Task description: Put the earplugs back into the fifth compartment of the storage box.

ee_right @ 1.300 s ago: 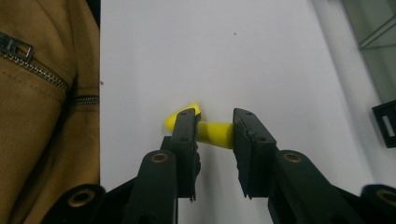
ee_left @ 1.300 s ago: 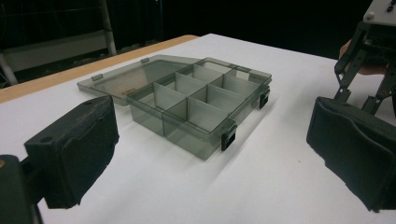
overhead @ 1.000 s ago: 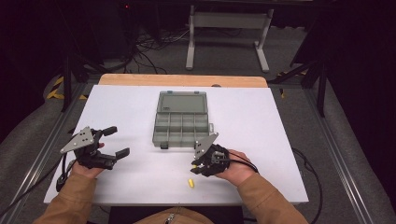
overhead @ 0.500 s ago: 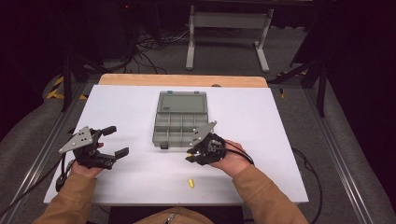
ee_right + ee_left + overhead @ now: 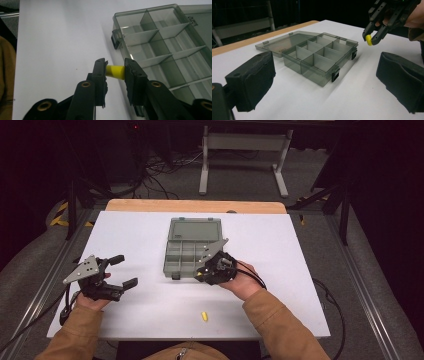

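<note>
**Yellow piece carried toward the compartment box**

A small yellow piece [image 5: 115, 71] is clamped between the jaws of the right gripper [image 5: 115, 72], held by its two ends just above the white bench [image 5: 140, 235], beside the near right corner of the open grey compartment box [image 5: 192, 251]. In the left gripper view the piece is seen pinched at the very tips of the jaws, just off the box's front latch.

The left gripper [image 5: 122, 271] is held at the left side of the bench, well apart from the box, with its jaws apart and nothing between them.

A second yellow piece [image 5: 204, 316] lies on the bench near the front edge.

The held piece is judged to be very light and somewhat soft, like foam or rubber, so a gentle squeeze should suffice; being short and rounded, it could roll or pop out if gripped off-centre. A hold across its ends, as now, seems soundest. The box looks like thin, stiff plastic and could slide if nudged.
</note>
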